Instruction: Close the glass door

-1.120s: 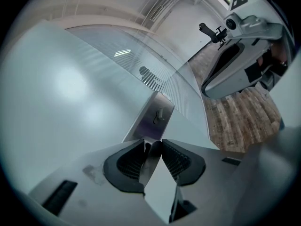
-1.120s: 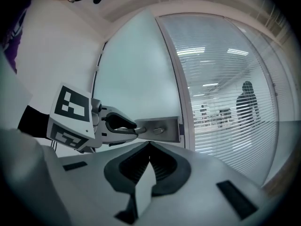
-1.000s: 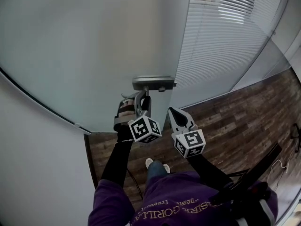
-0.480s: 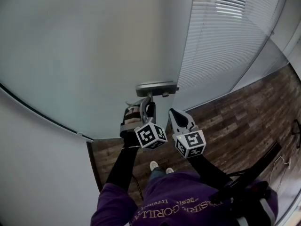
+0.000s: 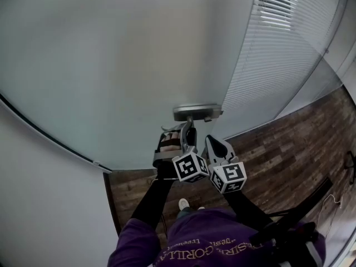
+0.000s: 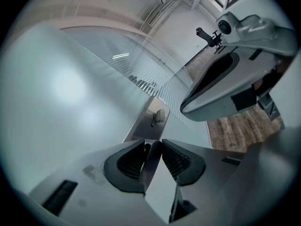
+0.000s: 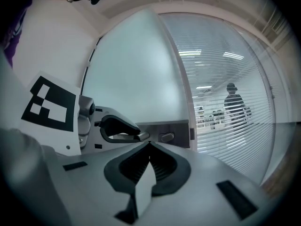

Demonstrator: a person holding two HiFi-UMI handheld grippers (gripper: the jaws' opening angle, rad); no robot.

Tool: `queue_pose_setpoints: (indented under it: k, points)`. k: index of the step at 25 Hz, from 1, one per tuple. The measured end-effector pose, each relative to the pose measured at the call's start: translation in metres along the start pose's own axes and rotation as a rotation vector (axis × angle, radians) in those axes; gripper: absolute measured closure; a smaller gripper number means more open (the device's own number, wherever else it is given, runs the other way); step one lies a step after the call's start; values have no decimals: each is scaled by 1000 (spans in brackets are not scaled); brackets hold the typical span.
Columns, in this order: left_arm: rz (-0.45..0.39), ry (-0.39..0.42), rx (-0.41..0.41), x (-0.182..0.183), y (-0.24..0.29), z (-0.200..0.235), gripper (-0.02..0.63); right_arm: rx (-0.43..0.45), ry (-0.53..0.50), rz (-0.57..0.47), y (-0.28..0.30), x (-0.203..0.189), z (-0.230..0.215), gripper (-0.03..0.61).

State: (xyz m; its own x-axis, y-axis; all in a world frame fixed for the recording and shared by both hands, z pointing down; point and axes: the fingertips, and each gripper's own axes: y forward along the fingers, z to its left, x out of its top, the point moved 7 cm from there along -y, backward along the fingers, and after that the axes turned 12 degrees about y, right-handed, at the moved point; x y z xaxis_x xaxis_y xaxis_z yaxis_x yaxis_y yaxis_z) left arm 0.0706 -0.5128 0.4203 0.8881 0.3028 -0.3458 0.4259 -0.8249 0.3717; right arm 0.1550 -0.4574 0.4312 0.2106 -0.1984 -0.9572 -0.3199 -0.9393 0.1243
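The frosted glass door (image 5: 111, 65) fills the head view, with a metal lock plate (image 5: 196, 112) at its right edge. My left gripper (image 5: 188, 133) reaches up to that plate and is shut on the metal door handle (image 6: 151, 157), which lies between its pads. Beyond the jaws, the left gripper view shows the lock plate (image 6: 149, 122) with its small knob. My right gripper (image 5: 211, 142) hangs just to the right of the left one, shut and empty, apart from the door. In the right gripper view the left gripper (image 7: 117, 127) shows gripping the handle (image 7: 137, 136).
Right of the door stands a glass wall with white blinds (image 5: 278, 54). A person (image 7: 233, 100) stands behind the blinds. Dark wooden floor (image 5: 278, 149) lies below. A white wall (image 5: 44, 204) is at the lower left.
The door's edge with its lock plate has swung right and down in the head view. Both grippers have moved right with it, the left still closed on the handle.
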Motion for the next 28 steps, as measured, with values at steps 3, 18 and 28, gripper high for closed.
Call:
queue_pose_setpoints:
  k: [3,18,28]
  points:
    - [-16,4,0,1,-3,1,500,-14,1,-8,1,1,3,588]
    - [-61,7,9,-3,-1,-3,500,-144,27,-52,-9,-7,-7,588]
    - [-71,-2,15,-2,-2,-3,500,-154,3,-61,-18,-4,-5,588]
